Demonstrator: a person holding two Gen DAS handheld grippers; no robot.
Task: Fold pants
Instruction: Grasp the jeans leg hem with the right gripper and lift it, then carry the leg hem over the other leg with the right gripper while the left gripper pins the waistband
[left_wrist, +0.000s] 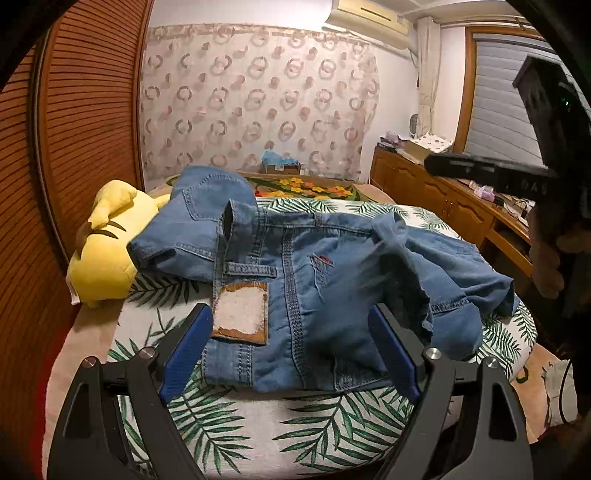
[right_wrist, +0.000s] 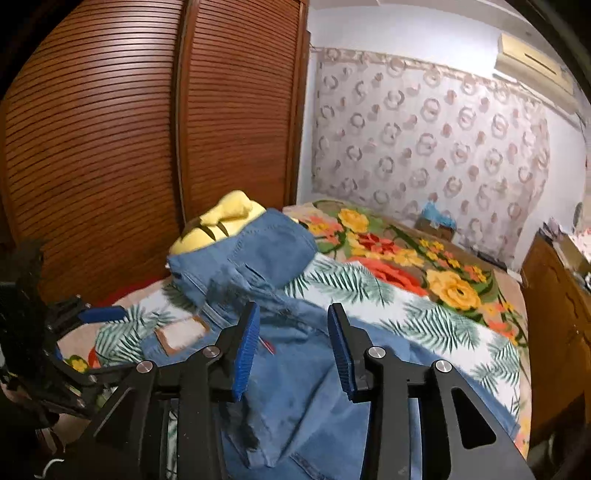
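The blue denim pants (left_wrist: 295, 266) lie crumpled on the leaf-print bed cover (left_wrist: 229, 417), waistband and brown leather patch (left_wrist: 242, 314) facing me, one leg bunched at the left against a plush toy, the other heaped at the right. My left gripper (left_wrist: 291, 347) is open, jaws wide either side of the waist part, just above the cloth. My right gripper (right_wrist: 291, 347) is open and empty above the pants (right_wrist: 295, 387). The right gripper also shows in the left wrist view (left_wrist: 480, 170), raised at the right. The left gripper shows at the left edge of the right wrist view (right_wrist: 74, 332).
A yellow plush toy (left_wrist: 107, 251) lies at the bed's left side, by the wooden slatted wardrobe (left_wrist: 74, 129). A floral blanket (right_wrist: 424, 266) covers the far bed. A wooden cabinet (left_wrist: 443, 206) stands right of the bed. A patterned curtain hangs behind.
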